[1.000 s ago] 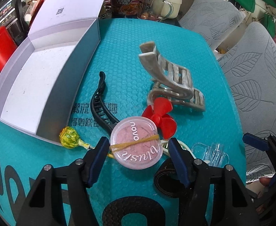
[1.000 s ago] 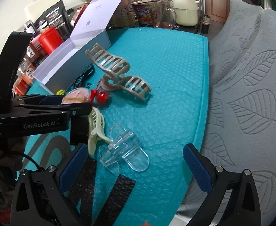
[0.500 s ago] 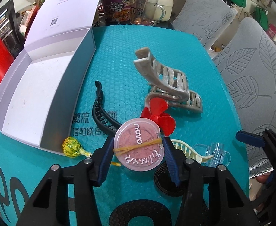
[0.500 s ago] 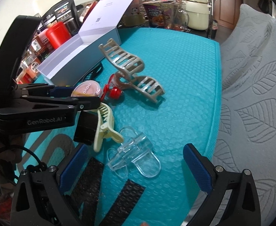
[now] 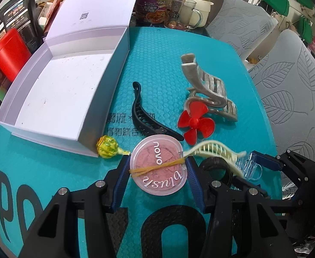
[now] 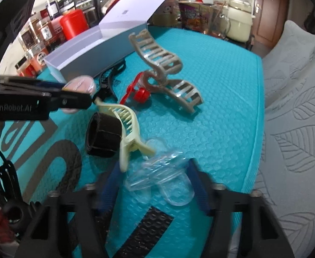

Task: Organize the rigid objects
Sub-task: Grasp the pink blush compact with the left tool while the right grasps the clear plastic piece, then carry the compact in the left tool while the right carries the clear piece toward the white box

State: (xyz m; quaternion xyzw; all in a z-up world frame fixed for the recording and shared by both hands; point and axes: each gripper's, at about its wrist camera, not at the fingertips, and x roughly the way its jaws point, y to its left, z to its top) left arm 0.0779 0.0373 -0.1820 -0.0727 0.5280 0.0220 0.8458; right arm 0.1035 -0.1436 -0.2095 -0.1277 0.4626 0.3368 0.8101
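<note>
The left gripper (image 5: 158, 172) gripped the blush compact (image 5: 158, 167), lifted since a second earlier; the right gripper (image 6: 155, 180) had just closed its fingers around the clear clip (image 6: 159, 176) at six o'clock on the bench (image 5: 168, 53).

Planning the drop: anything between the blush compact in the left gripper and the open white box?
Nothing tall. The blush compact sits in the left gripper; only the lollipop lies by the white box corner, below a lifted path.

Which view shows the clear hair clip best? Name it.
The right wrist view: the clear hair clip lies whole between the right gripper pads. The left wrist view shows only its end past the cream clip.
</note>
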